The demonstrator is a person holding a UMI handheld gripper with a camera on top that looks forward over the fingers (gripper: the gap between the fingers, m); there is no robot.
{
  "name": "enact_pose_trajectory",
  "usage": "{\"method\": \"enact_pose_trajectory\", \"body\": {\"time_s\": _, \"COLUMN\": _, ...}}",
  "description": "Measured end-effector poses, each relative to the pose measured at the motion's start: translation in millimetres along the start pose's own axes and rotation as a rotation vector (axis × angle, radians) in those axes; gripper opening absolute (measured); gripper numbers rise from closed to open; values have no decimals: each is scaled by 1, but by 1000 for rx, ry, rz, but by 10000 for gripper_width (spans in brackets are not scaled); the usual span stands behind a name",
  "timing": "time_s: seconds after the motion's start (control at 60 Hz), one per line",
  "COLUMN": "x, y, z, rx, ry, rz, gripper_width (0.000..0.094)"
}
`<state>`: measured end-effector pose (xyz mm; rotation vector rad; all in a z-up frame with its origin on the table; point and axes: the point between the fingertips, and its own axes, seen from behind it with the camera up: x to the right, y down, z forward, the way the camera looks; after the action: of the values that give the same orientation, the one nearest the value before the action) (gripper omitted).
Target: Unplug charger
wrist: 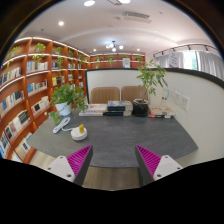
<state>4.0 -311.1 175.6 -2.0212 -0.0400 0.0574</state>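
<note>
- The gripper hung short of the near edge of a grey worktop, its jaws spread wide with nothing between them; the two magenta pads faced each other across bare space.
- A white charger-like object with a cable lay near the worktop's left edge, well ahead of the left finger; whether it was the charger itself could not be told.
- A small yellow item sat just beside that white object, toward the gripper.
- A potted plant stood behind the white object at the left of the worktop.
- A second, taller potted plant stood at the far right, next to a dark box-shaped thing.
- Flat papers or books lay toward the far middle of the worktop.
- Two brown chairs stood beyond the far edge.
- Bookshelves lined the wall to the left.
</note>
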Motion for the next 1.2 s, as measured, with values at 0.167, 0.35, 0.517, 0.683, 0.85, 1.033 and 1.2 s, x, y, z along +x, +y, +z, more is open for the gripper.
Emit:
{"method": "enact_pose_trajectory", "body": {"time_s": 0.167, "x": -45, "y": 55, "z": 38, "rx": -108, "ry": -52, "rz": -27, "gripper_width": 847}}
{"method": "enact_pose_trajectory", "body": {"time_s": 0.35, "x": -112, "y": 75, "z": 103, "rx": -168, "ry": -117, "rz": -32, "gripper_width": 802}}
{"method": "enact_pose_trajectory", "body": {"time_s": 0.517, "x": -163, "y": 46, "z": 182, "rx": -141, "ry": -122, "rz": -22, "gripper_width": 767}}
{"method": "enact_pose_trajectory", "body": {"time_s": 0.683, "x": -182, "y": 26, "z": 263, "rx": -135, "ry": -73, "rz": -3, "gripper_width": 613}}
{"method": "enact_pose_trajectory", "body": {"time_s": 0.85, "x": -177, "y": 17, "z": 313, "rx": -123, "ry": 4, "rz": -20, "gripper_width": 293}}
{"method": "enact_pose_trajectory", "body": {"time_s": 1.033, "x": -183, "y": 17, "z": 323, "rx": -92, "ry": 24, "rz": -23, "gripper_width": 76}}
{"method": "enact_pose_trajectory", "body": {"time_s": 1.2, "x": -183, "y": 20, "z": 323, "rx": -123, "ry": 38, "rz": -33, "gripper_width": 52}}
